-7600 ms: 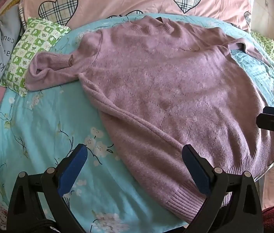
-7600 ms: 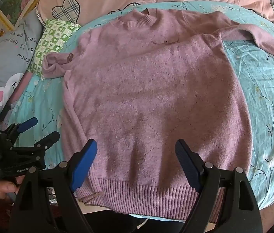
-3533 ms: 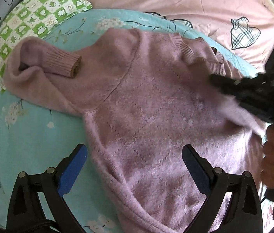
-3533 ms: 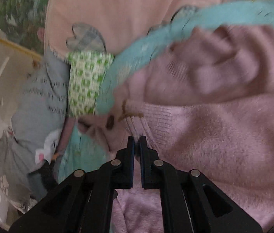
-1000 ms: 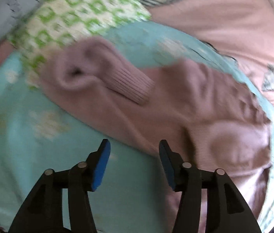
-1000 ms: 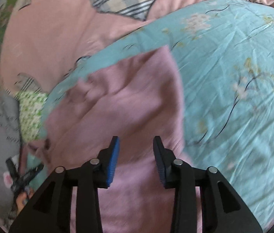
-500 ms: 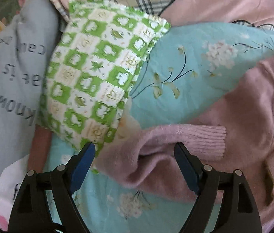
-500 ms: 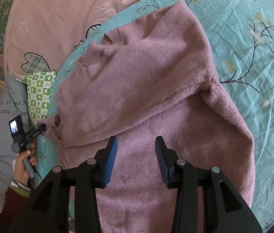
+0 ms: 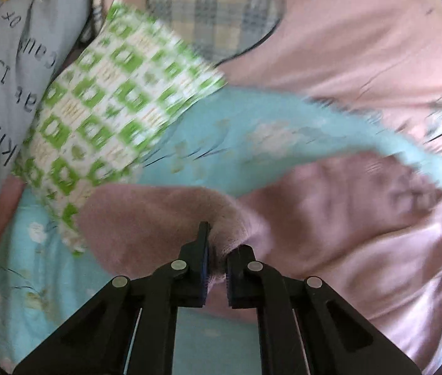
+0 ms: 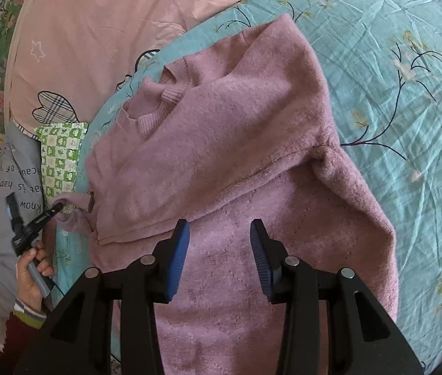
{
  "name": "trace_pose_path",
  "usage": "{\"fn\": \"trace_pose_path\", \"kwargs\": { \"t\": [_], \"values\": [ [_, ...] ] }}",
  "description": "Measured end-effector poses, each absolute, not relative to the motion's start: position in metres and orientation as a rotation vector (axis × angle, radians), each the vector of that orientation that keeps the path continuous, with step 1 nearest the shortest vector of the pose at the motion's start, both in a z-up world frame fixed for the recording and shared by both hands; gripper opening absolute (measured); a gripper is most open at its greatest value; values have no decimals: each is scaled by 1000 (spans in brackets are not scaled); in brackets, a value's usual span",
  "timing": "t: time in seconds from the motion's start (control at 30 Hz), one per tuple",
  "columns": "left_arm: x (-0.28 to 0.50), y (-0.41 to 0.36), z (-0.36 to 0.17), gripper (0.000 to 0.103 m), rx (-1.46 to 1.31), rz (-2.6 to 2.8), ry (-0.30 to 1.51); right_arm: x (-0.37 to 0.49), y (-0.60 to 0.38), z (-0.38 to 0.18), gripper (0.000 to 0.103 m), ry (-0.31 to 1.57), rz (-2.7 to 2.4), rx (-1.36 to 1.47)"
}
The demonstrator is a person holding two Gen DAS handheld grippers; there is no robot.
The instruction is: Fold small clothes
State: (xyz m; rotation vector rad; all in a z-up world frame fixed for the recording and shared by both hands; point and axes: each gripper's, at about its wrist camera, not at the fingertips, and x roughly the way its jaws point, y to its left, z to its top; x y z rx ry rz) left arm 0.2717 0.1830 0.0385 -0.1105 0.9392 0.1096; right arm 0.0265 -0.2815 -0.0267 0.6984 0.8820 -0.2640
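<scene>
1. The pink sweater [image 10: 252, 162] lies flat on the turquoise floral sheet [image 10: 408, 78], collar toward the pillows, hem toward the camera. Its long axis runs from near to far in the right wrist view.

2. The left tongs [image 9: 216, 268] are pressed together on the far sleeve [image 9: 164, 215], with a fold of knit bunched between the 2 fingers. In the right wrist view the same tongs [image 10: 53, 211] sit at the sweater's left edge, just beside the green checked pillow [image 10: 59, 156], held by the left hand [image 10: 33, 268].

3. The right tongs [image 10: 219, 256] are spread and hold nothing; they hang over the lower body of the sweater, touching no cloth that I can make out.

4. The relation that matters: the gripped sleeve lies left of the body, so the coming move looks like a carry to the right, across the chest. The left tongs are the nearer ones for it.

5. The other sleeve [image 10: 221, 143] already lies folded across the chest, running slantwise from right shoulder to left edge.

6. Count: 1 sweater, 2 sleeves (1 folded in, 1 pinched), 2 tongs, 1 green checked pillow, 1 grey lettered pillow [image 10: 11, 181], 1 pink quilt with plaid hearts [image 10: 95, 15].
</scene>
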Motion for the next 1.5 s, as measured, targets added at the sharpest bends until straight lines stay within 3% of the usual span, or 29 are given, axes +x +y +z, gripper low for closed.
{"fn": "trace_pose_path", "kwargs": {
  "t": [0.33, 0.67, 0.83, 0.93, 1.13, 1.4, 1.43, 1.47, 1.5],
  "values": [
    [278, 34, 93, 6, -266, -279, 795, 25, -272, -19, 42, 851, -221, 706],
    [289, -99, -2, 8, -149, -439, 991, 3, -299, -25, 42, 824, -291, 763],
    [272, -89, -27, 23, -131, -424, 1041, 3, -302, -29, 46, 840, -305, 773],
    [257, -65, -22, 36, -131, -395, 1031, 9, -294, -27, 59, 843, -314, 715],
    [225, 6, -18, 55, -85, -200, 1009, 42, -272, -22, 60, 866, -243, 649],
    [211, 83, -66, 59, -16, 57, 1101, 111, -226, -31, 60, 969, -280, 205],
    [212, 87, -70, 60, -16, 69, 1105, 115, -225, -34, 59, 981, -292, 174],
    [214, 92, -74, 60, -26, 80, 1108, 119, -226, -39, 49, 999, -311, 144],
    [215, 97, -76, 60, -42, 83, 1109, 122, -229, -43, 26, 1015, -333, 123]
  ]
}}
